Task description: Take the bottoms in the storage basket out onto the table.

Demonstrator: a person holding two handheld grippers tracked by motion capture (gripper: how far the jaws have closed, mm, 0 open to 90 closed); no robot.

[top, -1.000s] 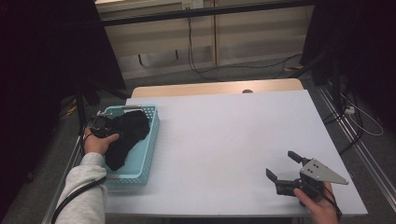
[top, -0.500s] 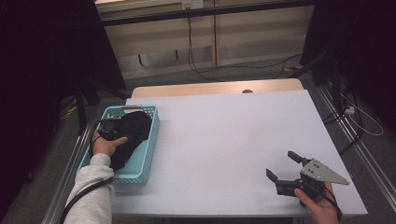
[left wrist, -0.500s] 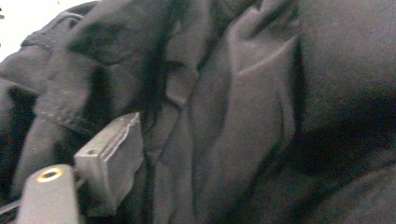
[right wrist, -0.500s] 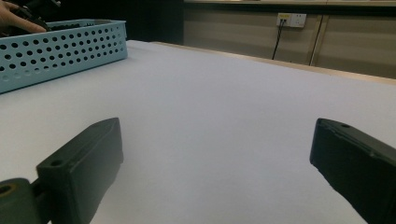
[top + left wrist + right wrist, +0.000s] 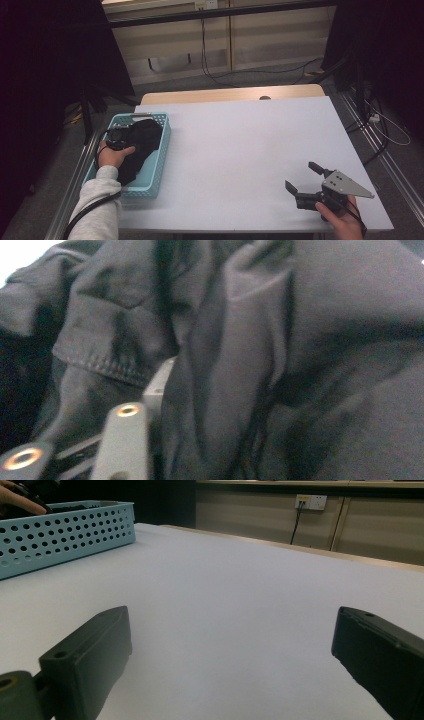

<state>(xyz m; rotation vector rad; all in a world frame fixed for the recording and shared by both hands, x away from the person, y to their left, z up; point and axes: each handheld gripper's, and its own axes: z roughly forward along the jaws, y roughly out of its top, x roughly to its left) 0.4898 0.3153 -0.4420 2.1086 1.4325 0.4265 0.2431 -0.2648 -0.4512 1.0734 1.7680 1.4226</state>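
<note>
Left tool [image 5: 119, 136] in crumpled black cloth [image 5: 142, 142]

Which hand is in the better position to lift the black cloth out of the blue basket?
Left. The left tool is down in the blue basket, its jaws just closing into the black cloth. The right tool rests open far across the table.

This looks like a lab room for recording. Far past the right gripper [image 5: 306, 186], black curtains [image 5: 55, 55] hang, loose cables [image 5: 220, 75] lie on the floor, and the counter [image 5: 250, 150] is plain white.
</note>
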